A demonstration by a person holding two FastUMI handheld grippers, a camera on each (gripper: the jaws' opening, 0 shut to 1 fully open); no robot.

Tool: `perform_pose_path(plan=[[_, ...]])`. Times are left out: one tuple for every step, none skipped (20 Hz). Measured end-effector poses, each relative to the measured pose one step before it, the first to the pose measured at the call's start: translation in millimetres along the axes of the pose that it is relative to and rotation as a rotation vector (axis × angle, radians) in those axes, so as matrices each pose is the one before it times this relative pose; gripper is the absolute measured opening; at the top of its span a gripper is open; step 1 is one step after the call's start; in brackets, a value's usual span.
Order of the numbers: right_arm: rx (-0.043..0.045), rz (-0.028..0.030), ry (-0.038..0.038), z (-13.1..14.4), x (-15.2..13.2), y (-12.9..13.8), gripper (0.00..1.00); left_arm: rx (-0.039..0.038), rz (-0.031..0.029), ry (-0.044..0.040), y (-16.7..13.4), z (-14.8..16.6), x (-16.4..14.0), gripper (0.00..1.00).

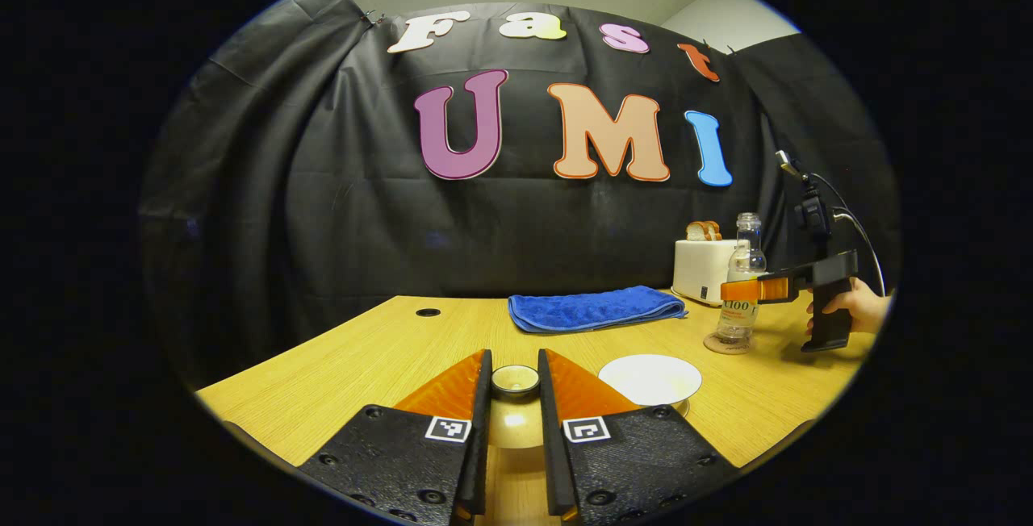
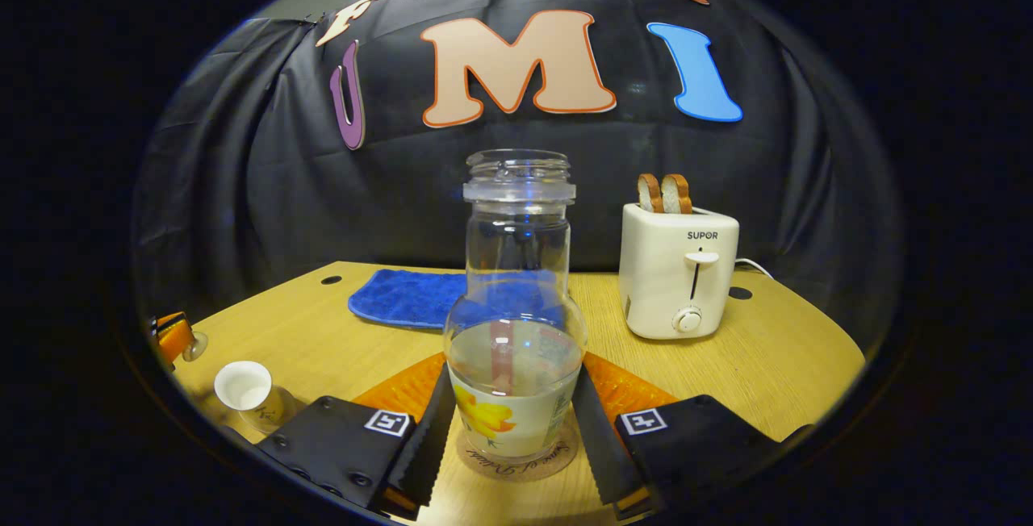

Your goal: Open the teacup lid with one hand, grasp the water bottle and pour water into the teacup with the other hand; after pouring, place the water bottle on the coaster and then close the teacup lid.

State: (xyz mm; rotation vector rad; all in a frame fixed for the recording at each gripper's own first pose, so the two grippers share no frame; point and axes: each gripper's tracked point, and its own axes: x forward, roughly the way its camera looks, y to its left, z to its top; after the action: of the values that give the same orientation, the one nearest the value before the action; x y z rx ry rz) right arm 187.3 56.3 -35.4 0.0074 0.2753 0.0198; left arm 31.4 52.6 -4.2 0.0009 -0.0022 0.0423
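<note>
Wooden table (image 2: 767,365), light grain, with round cable holes along the far edge. Blue towel (image 1: 593,308) folded flat at the far middle of the table. White toaster (image 2: 679,280) at the far right, upright, two bread slices (image 2: 664,193) sticking up from its slots, lever and knob on its front, white cord (image 2: 750,265) trailing off behind it. Towel and toaster apart.

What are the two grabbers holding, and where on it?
Left gripper pinches the lid by its knob. Right gripper squeezes the bottle low on its body.
</note>
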Motion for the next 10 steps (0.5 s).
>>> perform_pose_path(plan=[[-0.00414,-0.00268,0.00364,-2.53,2.59,-2.12,0.8,0.00014,0.00007,-0.00007,-1.18,-0.27,0.28,0.27],[0.00036,0.006,0.00013,-1.04,0.21,1.77,0.8,0.00012,-0.00001,-0.00024,0.75,0.01,-0.41,0.27],[-0.00107,0.00125,0.00201,0.09,1.45,-0.22,0.8,-0.00001,0.00008,0.00006,-0.3,-0.19,0.0,0.27],[0.00017,0.0043,0.00073,-0.45,-0.07,0.69,0.79,0.00003,-0.00005,-0.00024,-0.23,-0.24,-0.03,0.27],[-0.00268,0.00112,0.00115,-0.26,0.19,1.66,0.8,-0.00007,0.00003,0.00024,0.36,0.15,0.32,0.27],[-0.00729,0.00206,-0.00028,-1.42,-0.02,0.33,0.8,-0.00023,0.00001,-0.00021,0.26,0.29,-0.34,0.27],[-0.00805,0.00365,-0.00131,-0.37,-0.14,1.44,0.8,0.00012,0.00003,0.00006,-0.53,-0.04,0.21,0.27],[-0.00815,-0.00023,-0.00182,-0.77,-0.03,0.35,0.8,-0.00009,-0.00009,0.00003,0.08,-0.37,-0.05,0.27],[-0.00055,0.00194,-0.00497,2.17,0.07,0.71,0.81,0.00018,-0.00006,-0.0002,-0.18,0.12,-0.48,0.27],[0.00224,0.00053,-0.0031,0.32,0.4,1.08,0.81,-0.00028,0.00015,0.00026,0.21,-0.24,0.68,0.27]])
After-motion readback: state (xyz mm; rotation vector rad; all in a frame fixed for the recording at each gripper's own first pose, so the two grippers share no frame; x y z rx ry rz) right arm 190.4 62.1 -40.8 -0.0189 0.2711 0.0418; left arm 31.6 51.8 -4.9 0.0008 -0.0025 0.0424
